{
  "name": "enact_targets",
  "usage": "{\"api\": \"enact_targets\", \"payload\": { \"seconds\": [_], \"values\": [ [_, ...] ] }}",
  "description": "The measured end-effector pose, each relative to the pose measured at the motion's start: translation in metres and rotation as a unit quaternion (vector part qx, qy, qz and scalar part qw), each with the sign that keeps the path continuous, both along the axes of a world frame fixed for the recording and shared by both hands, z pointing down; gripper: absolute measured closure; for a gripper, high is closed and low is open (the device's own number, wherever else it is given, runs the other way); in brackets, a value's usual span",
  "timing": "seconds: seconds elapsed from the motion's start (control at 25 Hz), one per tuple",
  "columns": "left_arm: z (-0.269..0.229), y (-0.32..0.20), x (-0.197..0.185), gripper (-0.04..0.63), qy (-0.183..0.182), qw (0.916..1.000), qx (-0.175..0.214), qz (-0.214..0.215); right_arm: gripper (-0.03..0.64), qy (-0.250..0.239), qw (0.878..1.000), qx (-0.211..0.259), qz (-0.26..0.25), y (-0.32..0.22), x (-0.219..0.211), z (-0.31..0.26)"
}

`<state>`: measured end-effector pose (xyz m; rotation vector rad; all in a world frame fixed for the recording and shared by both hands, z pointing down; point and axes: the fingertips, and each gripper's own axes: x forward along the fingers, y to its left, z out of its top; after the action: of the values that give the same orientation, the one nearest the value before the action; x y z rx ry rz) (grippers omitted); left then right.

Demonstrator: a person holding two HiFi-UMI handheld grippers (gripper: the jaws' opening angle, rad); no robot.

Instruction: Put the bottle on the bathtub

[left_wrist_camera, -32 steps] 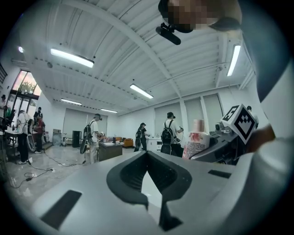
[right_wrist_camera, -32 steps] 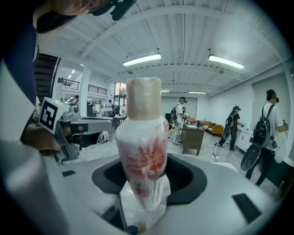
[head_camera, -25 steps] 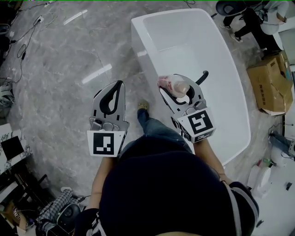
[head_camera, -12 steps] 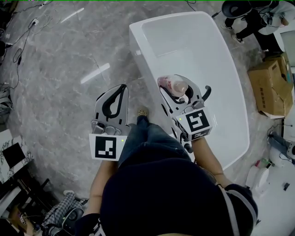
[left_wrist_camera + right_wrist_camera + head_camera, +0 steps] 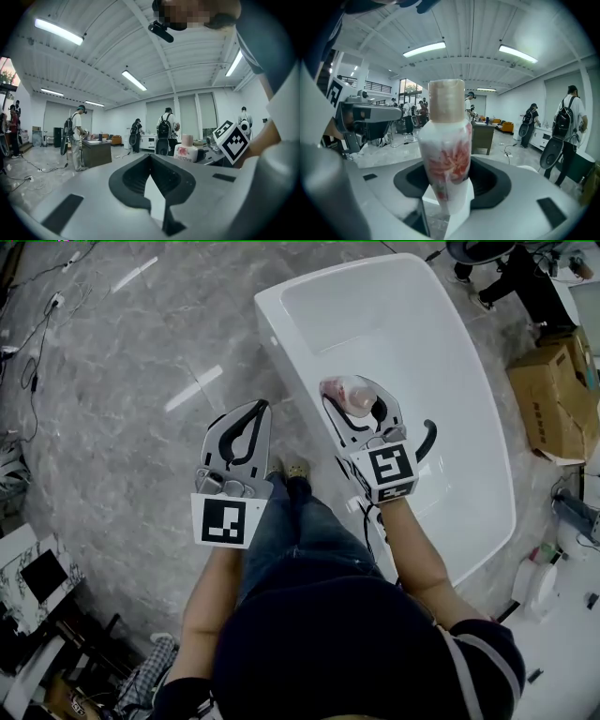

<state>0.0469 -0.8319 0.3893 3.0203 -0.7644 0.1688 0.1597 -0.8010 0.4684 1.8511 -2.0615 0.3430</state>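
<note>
A grey marble-patterned floor (image 5: 122,381) filled most of the head view, with streaks of ceiling light reflected on it. A white bathtub (image 5: 403,334) stood at the upper right, its long basin bare. The person (image 5: 328,643) stood just beside the tub's near left side, one jeans leg (image 5: 291,521) and a shoe (image 5: 298,468) showing between the arms. A brown cardboard box (image 5: 548,399) sat on the floor beyond the tub's far side.

The left gripper (image 5: 255,413) was over the floor, just left of the tub and apart from it. Its jaws were clenched tip to tip with nothing between them, leaving only the teardrop-shaped gap inside the dark pads. Its marker cube (image 5: 225,519) faced the head camera.

The right gripper (image 5: 353,388) reached over the tub's left rim, its marker cube (image 5: 387,468) above the basin's edge. Its jaws were clamped on the bottle (image 5: 446,150), one on each side of the lower body. The bottle was white with a red and pink floral label and a beige cap (image 5: 446,98). It stood upright between the jaws in the right gripper view, and in the head view it lay over the tub just inside the left rim. Below the bottle, a wedge of white tub and a patch of marble floor showed through the jaws.

In both gripper views, several people with backpacks stood far off in a bright hall.
</note>
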Motion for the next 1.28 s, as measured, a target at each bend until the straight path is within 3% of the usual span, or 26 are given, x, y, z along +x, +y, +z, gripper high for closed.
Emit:
{"api": "enact_targets", "payload": {
  "seconds": [0.48,1.28],
  "values": [
    [0.067,-0.042,0.045,0.571,-0.046,0.9972,0.003,0.058,0.369,-0.012,0.999,-0.005,0.051,-0.057,0.023,0.096],
    [0.167,-0.052,0.049,0.571,-0.077,0.9936,-0.055,0.062,0.368,-0.016,0.992,-0.08,0.101,-0.065,0.051,0.249]
  ]
}}
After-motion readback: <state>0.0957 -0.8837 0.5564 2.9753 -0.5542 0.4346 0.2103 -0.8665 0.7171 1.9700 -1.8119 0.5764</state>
